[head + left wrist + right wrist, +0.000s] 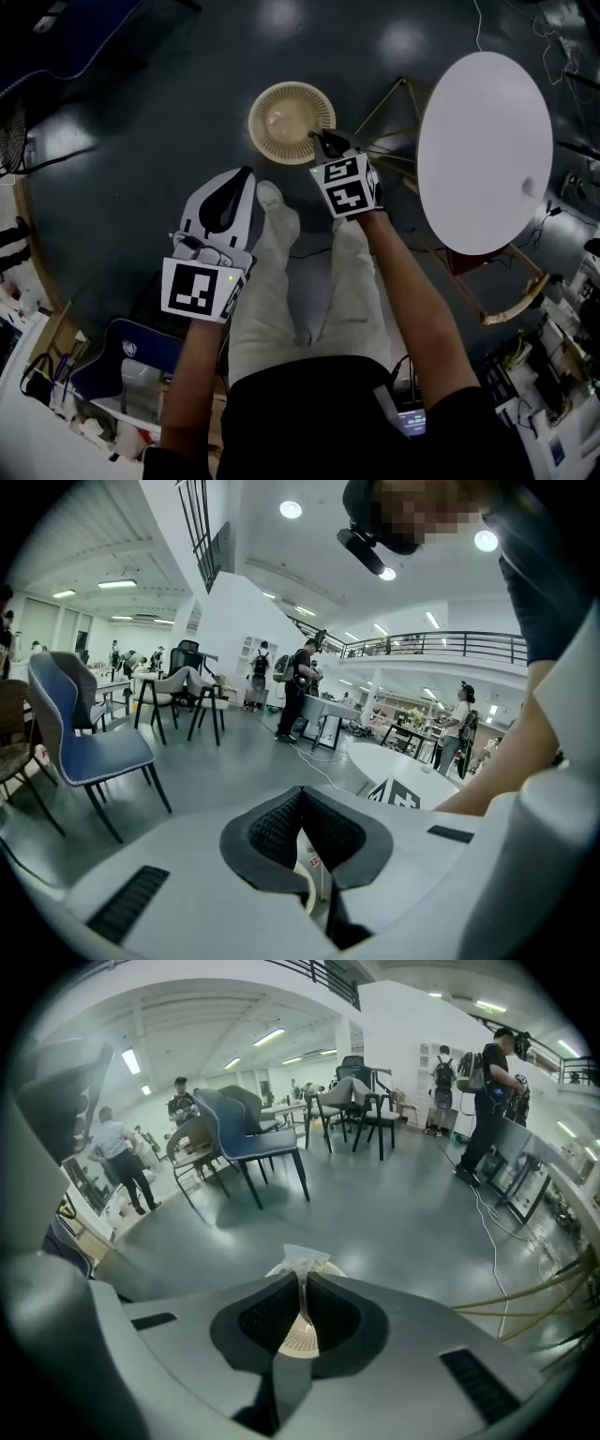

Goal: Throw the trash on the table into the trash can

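On the dark floor stands a round beige ribbed trash can (pixel 291 120). My right gripper (pixel 324 140) hangs over its near right rim, shut on a thin clear plastic wrapper (pixel 301 1258) that sticks out past the tips. In the right gripper view the trash can (pixel 302 1339) shows through the gap under the right gripper (pixel 303 1283). My left gripper (pixel 244 176) is to the left and nearer me, beside the can. The left gripper (pixel 302 801) is shut, with nothing seen clamped. The white round table (pixel 483 150) is at the right.
The table's wooden legs (pixel 394 117) stand just right of the can. A blue chair (pixel 122 361) is behind my left arm, and another blue chair (pixel 248 1138) stands farther off. Cables (pixel 492 1232) run along the floor. People stand in the background.
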{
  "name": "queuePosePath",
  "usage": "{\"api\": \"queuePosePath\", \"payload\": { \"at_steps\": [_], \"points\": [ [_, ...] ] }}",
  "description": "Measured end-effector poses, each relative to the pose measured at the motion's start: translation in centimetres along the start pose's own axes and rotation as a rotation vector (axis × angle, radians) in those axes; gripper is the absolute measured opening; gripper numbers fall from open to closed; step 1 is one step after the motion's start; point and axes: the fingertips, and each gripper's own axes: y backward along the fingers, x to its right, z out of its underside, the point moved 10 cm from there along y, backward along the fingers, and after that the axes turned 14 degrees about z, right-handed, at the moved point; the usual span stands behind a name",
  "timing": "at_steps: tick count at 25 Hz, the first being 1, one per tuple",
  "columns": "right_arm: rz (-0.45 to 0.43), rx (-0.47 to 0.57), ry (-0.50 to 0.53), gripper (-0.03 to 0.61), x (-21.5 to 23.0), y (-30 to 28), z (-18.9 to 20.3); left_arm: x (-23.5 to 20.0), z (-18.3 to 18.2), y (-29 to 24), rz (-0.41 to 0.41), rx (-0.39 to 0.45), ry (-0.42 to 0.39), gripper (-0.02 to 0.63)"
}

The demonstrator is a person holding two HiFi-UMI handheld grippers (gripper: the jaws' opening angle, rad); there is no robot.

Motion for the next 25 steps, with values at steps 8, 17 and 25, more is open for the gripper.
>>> {"api": "queuePosePath", "payload": {
  "at_steps": [8,17,25],
  "points": [
    [-0.015,-0.045,-0.005,0.037,-2.1,-5.5,2.7,-4.4,3.1,-2.2,0.024,-0.016,-0.014,0.015],
    [-0.008,-0.098,-0.044,0.037,-3.6,-11.8,5.3,-8.0,7.3,-4.0,0.043,-0.042,0.012,0.015],
    [-0.015,-0.138,-0.026,0.038,-4.1,-15.9,7.2,-9.9,10.6,-5.4,0.044,-0.059,0.026,0.015]
  ]
}}
